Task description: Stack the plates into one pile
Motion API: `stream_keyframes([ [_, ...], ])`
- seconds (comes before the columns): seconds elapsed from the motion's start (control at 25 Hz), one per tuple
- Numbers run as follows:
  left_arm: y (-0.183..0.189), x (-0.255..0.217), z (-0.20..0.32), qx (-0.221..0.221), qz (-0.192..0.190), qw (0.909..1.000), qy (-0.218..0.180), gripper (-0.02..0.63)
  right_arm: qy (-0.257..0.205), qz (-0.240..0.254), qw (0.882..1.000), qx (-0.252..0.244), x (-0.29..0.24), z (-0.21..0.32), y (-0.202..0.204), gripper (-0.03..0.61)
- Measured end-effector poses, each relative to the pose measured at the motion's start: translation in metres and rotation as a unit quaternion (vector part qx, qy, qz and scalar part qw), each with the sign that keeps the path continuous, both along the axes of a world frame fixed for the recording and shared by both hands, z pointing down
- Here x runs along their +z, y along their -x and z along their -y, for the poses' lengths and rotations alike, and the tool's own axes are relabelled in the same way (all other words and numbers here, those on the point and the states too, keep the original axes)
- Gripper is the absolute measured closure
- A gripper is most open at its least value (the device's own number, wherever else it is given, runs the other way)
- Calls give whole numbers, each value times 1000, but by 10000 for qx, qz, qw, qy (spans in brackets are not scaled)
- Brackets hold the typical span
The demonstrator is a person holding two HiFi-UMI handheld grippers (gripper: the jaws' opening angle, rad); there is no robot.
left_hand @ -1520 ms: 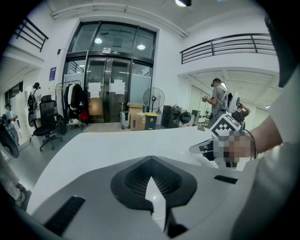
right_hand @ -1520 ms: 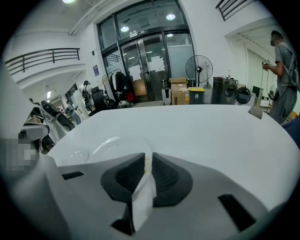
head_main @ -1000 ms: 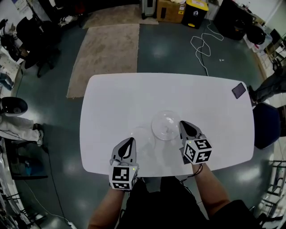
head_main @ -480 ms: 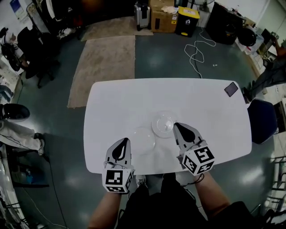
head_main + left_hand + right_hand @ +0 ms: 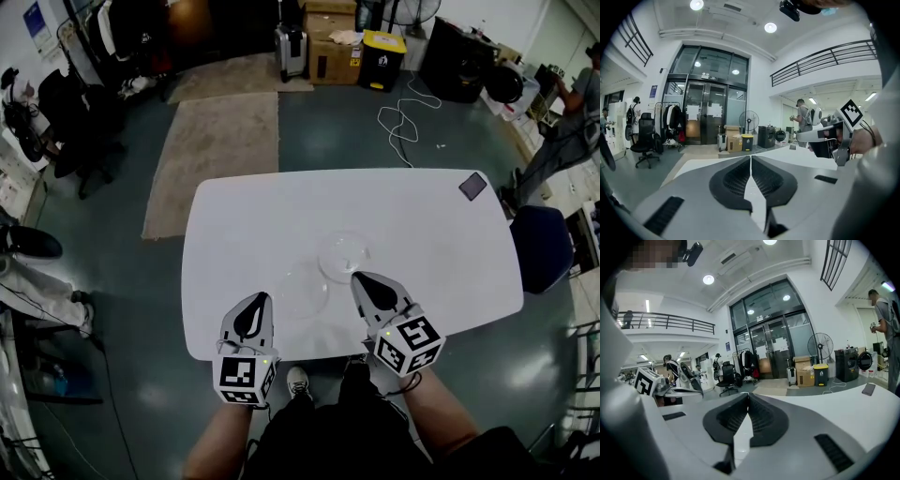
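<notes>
Ceiling lamps point(image 5: 770, 27) are lighting the hall brightly and evenly. The glossy floor point(image 5: 141, 281) is reflecting soft lamp spots. Fisheye distortion is bending all edges; corners are darkening in both gripper views.

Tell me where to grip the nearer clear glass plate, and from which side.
Grip the nearer clear glass plate by its near rim, coming low from the person's side: it lies flat on the white table, so likely only the rim offers a pinch. The shut left gripper is close by.
</notes>
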State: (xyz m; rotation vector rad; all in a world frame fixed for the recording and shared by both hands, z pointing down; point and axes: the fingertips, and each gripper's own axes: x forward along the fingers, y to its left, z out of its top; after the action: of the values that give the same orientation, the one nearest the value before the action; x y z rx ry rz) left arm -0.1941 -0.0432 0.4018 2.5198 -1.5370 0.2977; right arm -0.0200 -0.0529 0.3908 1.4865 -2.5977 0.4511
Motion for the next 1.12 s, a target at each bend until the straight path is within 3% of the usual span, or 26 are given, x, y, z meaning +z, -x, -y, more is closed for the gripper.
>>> stream_keyframes([
  [0.2, 3, 3, -16, 141, 29, 9999, 25, 592, 76, 24, 9999, 75, 4, -20, 7, 560],
  [0.32, 6, 5, -25, 213, 65, 9997, 45, 535, 184, 42, 9997, 121, 10, -32, 11, 554],
  [0.68, 14, 9, -42, 436, 104, 9990, 84, 497, 480, 123, 9983, 295, 29, -52, 19, 442],
  [1.12, 24, 33, -48, 627, 206, 9975, 257, 476, 1045, 387, 9919, 602, 73, -55, 23, 411],
])
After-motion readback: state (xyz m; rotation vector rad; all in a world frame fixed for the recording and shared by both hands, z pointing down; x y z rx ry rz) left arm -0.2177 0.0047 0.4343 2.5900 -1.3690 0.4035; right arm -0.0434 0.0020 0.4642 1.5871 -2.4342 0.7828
